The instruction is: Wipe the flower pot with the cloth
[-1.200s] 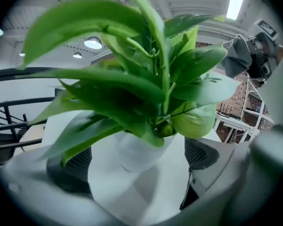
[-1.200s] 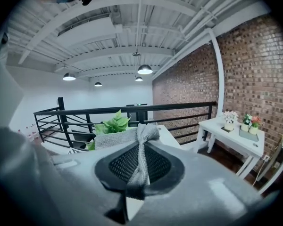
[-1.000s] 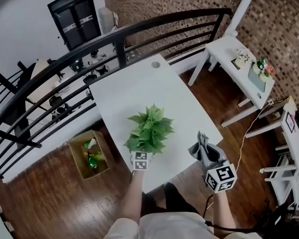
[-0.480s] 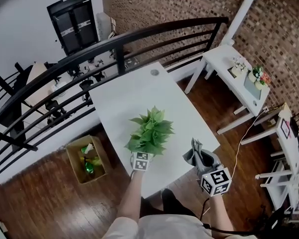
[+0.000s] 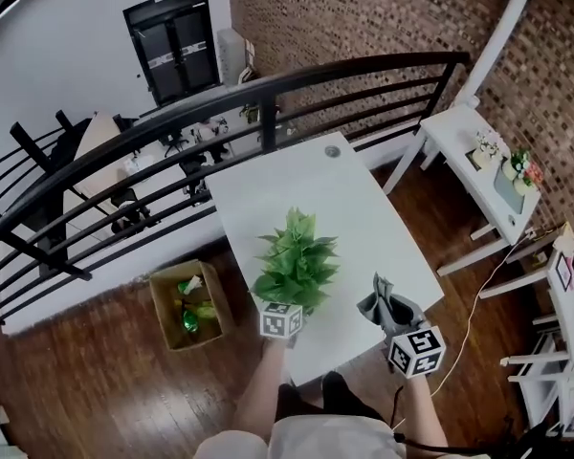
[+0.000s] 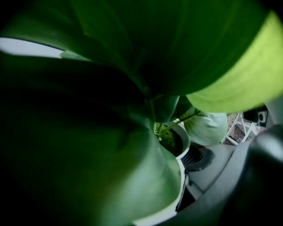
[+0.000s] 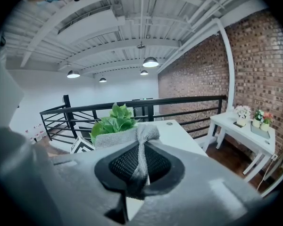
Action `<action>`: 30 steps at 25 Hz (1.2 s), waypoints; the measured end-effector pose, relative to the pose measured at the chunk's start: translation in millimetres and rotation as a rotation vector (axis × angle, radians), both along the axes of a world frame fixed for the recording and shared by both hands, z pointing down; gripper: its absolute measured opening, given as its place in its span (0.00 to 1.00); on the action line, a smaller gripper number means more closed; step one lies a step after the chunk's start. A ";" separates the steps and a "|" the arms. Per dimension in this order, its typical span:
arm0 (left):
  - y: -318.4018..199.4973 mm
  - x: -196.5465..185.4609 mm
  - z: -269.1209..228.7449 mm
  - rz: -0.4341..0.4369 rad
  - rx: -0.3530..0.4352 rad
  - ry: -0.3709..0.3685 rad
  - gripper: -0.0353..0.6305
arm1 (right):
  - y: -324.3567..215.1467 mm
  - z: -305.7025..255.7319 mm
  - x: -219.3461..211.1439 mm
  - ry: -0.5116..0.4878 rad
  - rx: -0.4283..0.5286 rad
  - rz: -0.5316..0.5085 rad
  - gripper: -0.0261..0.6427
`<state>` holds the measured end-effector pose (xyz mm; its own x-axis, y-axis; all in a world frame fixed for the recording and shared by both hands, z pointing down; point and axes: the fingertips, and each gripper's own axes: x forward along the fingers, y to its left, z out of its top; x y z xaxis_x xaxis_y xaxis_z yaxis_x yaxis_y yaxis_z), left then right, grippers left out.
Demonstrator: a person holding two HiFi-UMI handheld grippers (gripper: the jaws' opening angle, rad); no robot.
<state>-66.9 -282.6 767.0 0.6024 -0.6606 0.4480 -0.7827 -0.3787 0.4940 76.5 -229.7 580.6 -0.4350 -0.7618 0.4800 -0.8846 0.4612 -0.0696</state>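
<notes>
A leafy green plant (image 5: 297, 261) stands in a white flower pot (image 6: 181, 142) on the white table (image 5: 297, 175), near its front edge. My left gripper (image 5: 287, 304) reaches in under the leaves. Its jaws have just been closing with the pot between them, and one black pad (image 6: 198, 158) lies against the pot's wall. Leaves hide the other jaw. To the right of the plant my right gripper (image 5: 394, 318) is shut on a grey cloth (image 5: 386, 302). The cloth (image 7: 132, 138) is pinched between the pads and bunches up above them.
A black railing (image 5: 268, 94) runs behind the table. On the wooden floor to the left sits an open cardboard box (image 5: 187, 304). At the right, by the brick wall, stands a white side table (image 5: 474, 151) with small flowers.
The marker cube on my left gripper has tilted and sits slightly higher by the plant. My right gripper with the cloth has come a little closer to the plant.
</notes>
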 end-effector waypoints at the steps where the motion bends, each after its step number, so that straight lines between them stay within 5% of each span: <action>1: 0.7 -4.3 -4.4 -0.009 -0.012 0.021 0.86 | -2.7 0.0 -4.8 0.000 -0.002 -0.005 0.06; 7: 11.8 -8.8 -38.2 0.011 -0.056 0.119 0.86 | -10.8 3.5 -28.3 -0.012 -0.005 -0.055 0.06; 18: 29.8 -55.3 -136.7 -0.024 -0.118 0.732 0.86 | -14.4 -56.2 -114.1 -0.136 0.173 -0.362 0.06; 23: 48.5 -65.4 -171.0 0.023 -0.094 0.812 0.86 | 2.9 -96.4 -146.8 -0.217 0.279 -0.531 0.06; 26: 59.0 -52.3 -194.5 0.045 -0.110 0.945 0.86 | 16.3 -99.1 -154.8 -0.191 0.344 -0.656 0.06; 30: 72.2 -19.0 -223.1 0.172 -0.061 1.006 0.86 | 40.4 -115.8 -154.7 -0.199 0.502 -0.812 0.06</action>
